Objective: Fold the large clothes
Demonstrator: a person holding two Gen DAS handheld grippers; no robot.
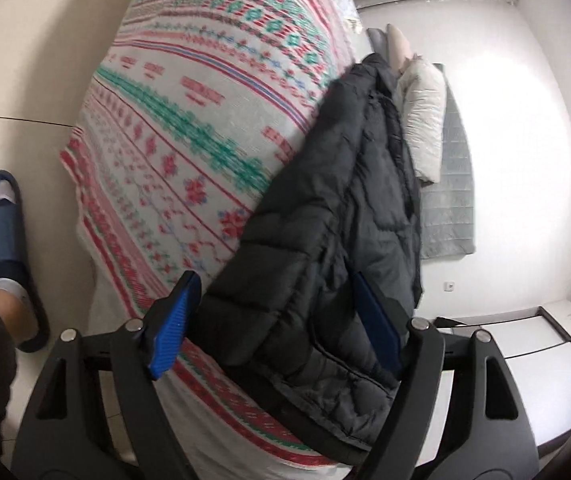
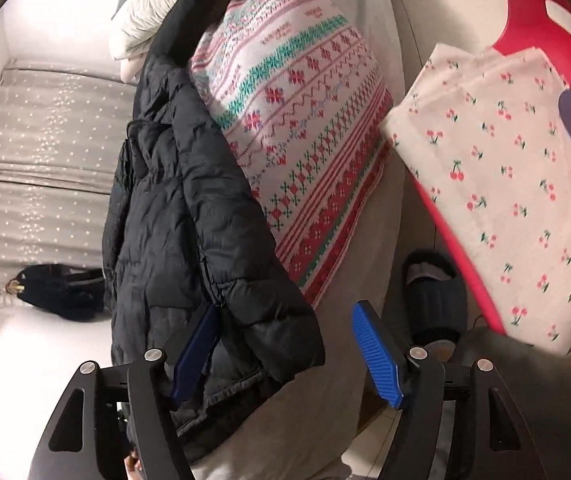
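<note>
While both pairs of jaws stand wide, the readings run as follows.

Left gripper (image 1: 275, 322): blue ribbed pads well apart; the black quilted puffer jacket (image 1: 325, 216) lies between them, with a clear gap at the left pad. Whether the right pad touches the cloth I cannot tell. No grip, as I judge it.

Right gripper (image 2: 287, 350): blue pads spread wide; the jacket's near hem sits between them, against or just behind the left pad, while the right pad stands clear. Nothing pinched.

Jacket's place: a long, narrow bundle on the bed with the red-and-green patterned knit-print cover (image 1: 189, 128), running from the near edge toward the far end.

Beyond: a white puffy garment (image 1: 423, 120) at the jacket's far end; a cherry-print cloth (image 2: 497, 152) off to the right.

Progress: lengthwise fold looks done, jacket seemingly let go; a crosswise fold probably remains.
</note>
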